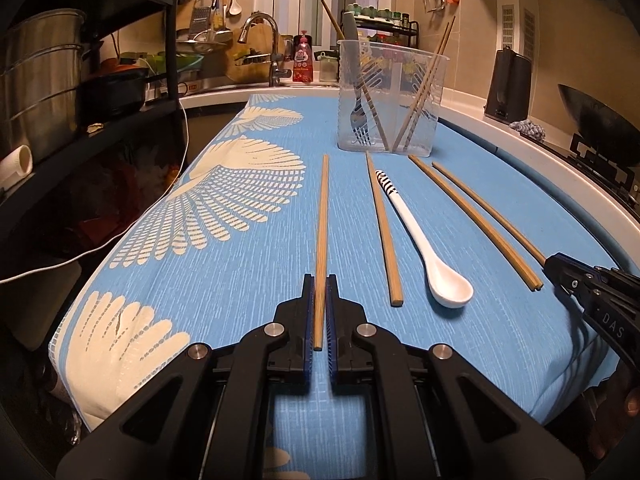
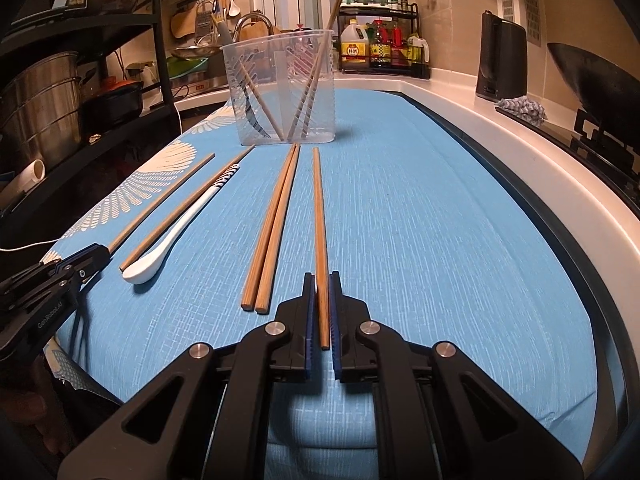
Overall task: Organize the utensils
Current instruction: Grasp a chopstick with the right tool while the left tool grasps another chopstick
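Left wrist view: we see the left gripper clenched on the near end of a wooden chopstick, long axis running straight away from us toward the clear plastic holder at the far end of the blue cloth. Right wrist view: right gripper likewise clamped on another chopstick, also pointing at the holder. Between them lie a chopstick pair side by side, a single chopstick, and a white spoon with a black-striped handle, bowl toward us. All are plain light-brown sticks. The holder contains a fork and more chopsticks, leaning. We read "DAS" on the right gripper's body, "GenRobot.AI" on the left's.
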{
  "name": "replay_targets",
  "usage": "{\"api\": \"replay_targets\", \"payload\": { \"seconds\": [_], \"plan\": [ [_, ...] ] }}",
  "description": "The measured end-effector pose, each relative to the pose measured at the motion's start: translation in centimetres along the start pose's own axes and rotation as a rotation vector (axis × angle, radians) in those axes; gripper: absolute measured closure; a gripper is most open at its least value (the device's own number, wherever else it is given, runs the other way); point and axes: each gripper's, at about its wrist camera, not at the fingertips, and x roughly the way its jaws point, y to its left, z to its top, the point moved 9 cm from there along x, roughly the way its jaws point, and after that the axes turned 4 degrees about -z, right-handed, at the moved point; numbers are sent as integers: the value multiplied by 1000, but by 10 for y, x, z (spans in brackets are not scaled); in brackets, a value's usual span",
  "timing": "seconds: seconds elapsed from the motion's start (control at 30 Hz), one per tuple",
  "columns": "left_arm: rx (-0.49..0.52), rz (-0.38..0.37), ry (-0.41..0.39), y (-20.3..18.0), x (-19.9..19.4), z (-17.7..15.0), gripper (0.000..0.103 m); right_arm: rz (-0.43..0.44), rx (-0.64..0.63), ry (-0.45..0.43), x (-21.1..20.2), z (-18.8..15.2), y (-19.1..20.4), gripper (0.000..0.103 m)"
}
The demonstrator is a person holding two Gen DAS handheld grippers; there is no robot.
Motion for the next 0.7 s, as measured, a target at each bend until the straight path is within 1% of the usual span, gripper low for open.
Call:
{"api": "replay_targets", "payload": {
  "seconds": [0.13, 0.5, 0.7],
  "plan": [
    [6, -7, -6, -3, 2, 1, 97, 0, 1, -6, 0, 0, 2, 97],
    [-1, -21, -1, -3, 2, 1, 98, -12, -23, -19, -3, -1, 16, 97],
    [-4, -23, -1, -3, 3, 1, 98, -16, -26, -20, -3, -1, 17, 97]
  ]
}}
